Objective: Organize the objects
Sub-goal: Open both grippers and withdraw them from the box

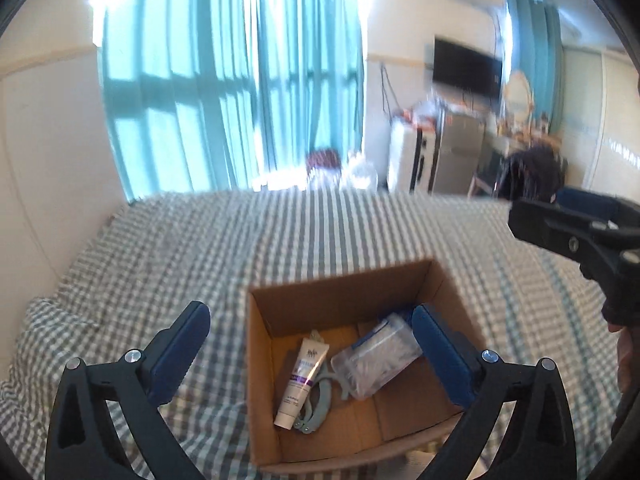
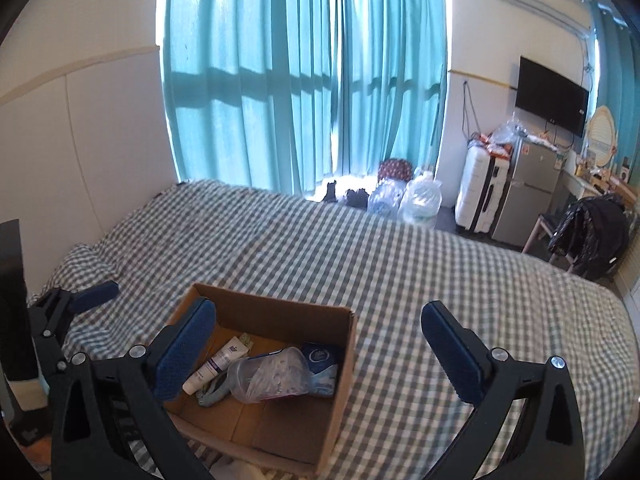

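Note:
An open cardboard box (image 1: 340, 292) (image 2: 344, 368) sits on the checked bed. Inside lie a white tube (image 1: 302, 380) (image 2: 216, 366), a grey clip-like tool (image 1: 318, 398) (image 2: 212, 394), a clear plastic tub of small white sticks (image 1: 378, 360) (image 2: 272, 376) and a blue packet (image 2: 322, 364). My left gripper (image 1: 312, 332) is open and empty, above the box's left wall. My right gripper (image 2: 320, 328) is open and empty, above the box's right part. The right gripper also shows at the right edge of the left wrist view (image 1: 576, 236), and the left gripper shows at the left of the right wrist view (image 2: 76, 300).
The bed (image 2: 400, 264) with a green-and-white checked cover stretches behind and right of the box. Teal curtains (image 2: 304, 80), water bottles (image 2: 420, 200), a white suitcase (image 2: 480, 192), a small fridge (image 2: 528, 200) and a chair with dark clothes (image 2: 588, 232) stand beyond it.

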Available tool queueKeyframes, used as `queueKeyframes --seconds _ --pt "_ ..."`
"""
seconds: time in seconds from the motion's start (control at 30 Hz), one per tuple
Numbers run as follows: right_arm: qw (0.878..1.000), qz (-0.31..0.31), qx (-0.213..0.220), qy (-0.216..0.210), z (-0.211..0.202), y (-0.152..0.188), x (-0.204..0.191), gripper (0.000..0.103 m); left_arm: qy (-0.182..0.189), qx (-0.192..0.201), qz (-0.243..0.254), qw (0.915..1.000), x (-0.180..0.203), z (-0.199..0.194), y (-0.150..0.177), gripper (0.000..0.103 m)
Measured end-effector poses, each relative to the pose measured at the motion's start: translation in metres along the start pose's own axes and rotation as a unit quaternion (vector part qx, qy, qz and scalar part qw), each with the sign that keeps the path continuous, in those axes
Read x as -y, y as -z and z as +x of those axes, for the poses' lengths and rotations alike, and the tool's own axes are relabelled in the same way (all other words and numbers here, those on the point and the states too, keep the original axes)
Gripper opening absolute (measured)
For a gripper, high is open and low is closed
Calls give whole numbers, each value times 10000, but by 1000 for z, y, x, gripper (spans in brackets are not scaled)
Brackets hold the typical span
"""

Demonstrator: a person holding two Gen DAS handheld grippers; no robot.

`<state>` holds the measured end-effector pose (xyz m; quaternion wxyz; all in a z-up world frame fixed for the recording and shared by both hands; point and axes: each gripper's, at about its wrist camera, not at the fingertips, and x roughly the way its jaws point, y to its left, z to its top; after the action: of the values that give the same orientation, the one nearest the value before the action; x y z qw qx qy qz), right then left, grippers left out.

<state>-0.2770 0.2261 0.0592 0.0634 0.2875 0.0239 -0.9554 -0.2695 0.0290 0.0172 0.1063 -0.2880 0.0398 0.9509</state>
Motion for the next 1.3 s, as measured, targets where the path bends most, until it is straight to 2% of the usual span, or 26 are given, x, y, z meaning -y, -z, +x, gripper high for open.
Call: queueKeyframes --seconds 0.17,0.4,0.57,0.7,0.93,1.0,1.1,1.3 --pt "9990 -139 403 132 -69 -5 -2 103 -210 591 -88 9980 -3 -68 -9 103" --pt "9955 -146 907 235 -167 11 -5 103 -389 1083 -290 9929 -11 -155 0 103" --pt "9926 -220 1148 336 -221 32 -9 103 -373 1151 -318 9921 -12 -196 18 103" --pt "9920 -314 1168 369 -244 57 -17 103 -319 1124 -383 9924 -13 -213 35 103" --pt "9961 -240 836 169 -240 109 -26 103 -413 1074 -432 9924 -8 -216 71 103" --pt "9967 -248 731 237 -229 122 -28 103 -393 927 -428 9940 -7 -206 85 103" --pt "9979 -297 517 264 -210 143 -32 103 -616 683 -391 9950 -5 -188 106 103" --pt "9997 -174 107 155 -166 179 -31 103 -567 120 -544 9968 -7 -149 146 103"
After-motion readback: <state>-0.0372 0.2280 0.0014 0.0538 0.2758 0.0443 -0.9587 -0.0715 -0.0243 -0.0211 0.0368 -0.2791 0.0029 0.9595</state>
